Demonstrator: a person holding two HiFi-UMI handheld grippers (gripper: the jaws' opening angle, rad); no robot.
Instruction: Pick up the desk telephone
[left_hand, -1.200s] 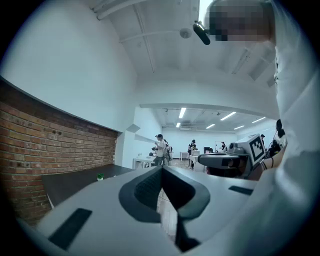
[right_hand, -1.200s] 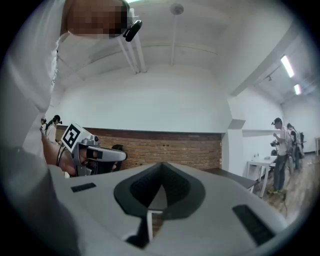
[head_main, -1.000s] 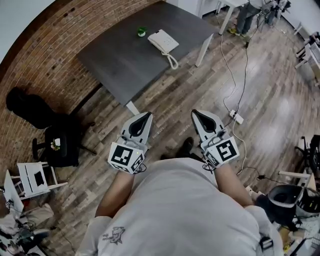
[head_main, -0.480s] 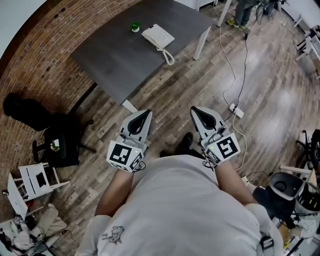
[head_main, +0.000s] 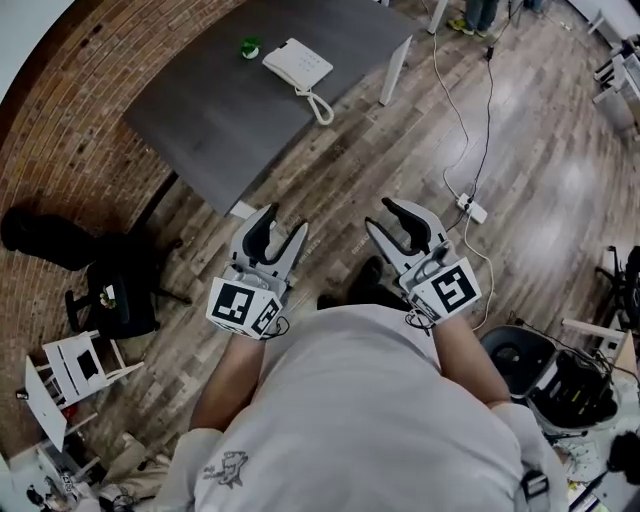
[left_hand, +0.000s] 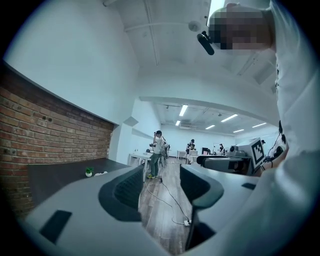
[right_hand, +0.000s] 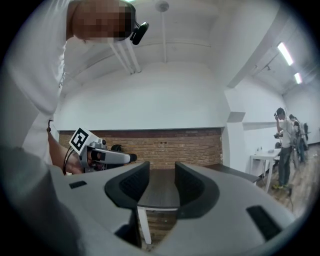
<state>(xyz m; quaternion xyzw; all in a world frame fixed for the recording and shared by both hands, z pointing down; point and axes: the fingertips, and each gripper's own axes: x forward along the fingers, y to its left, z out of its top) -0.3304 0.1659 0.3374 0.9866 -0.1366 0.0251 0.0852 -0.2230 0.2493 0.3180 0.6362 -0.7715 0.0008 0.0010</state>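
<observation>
Head view: the desk telephone (head_main: 297, 65) lies untouched on the grey table (head_main: 220, 130), well apart from the left gripper (head_main: 284, 221) and right gripper (head_main: 380, 214) (the whole approach and pickup remain). Left gripper view: jaws have just been opening, nothing between them. Right gripper view: the same, parted and empty.

One desk telephone (head_main: 297, 66) and one green plant (head_main: 249, 47) are sitting on one dark table (head_main: 225, 130), far. Two grippers are showing near: left gripper (head_main: 283, 225), right gripper (head_main: 385, 218). One power strip (head_main: 473, 210) is lying right.
</observation>
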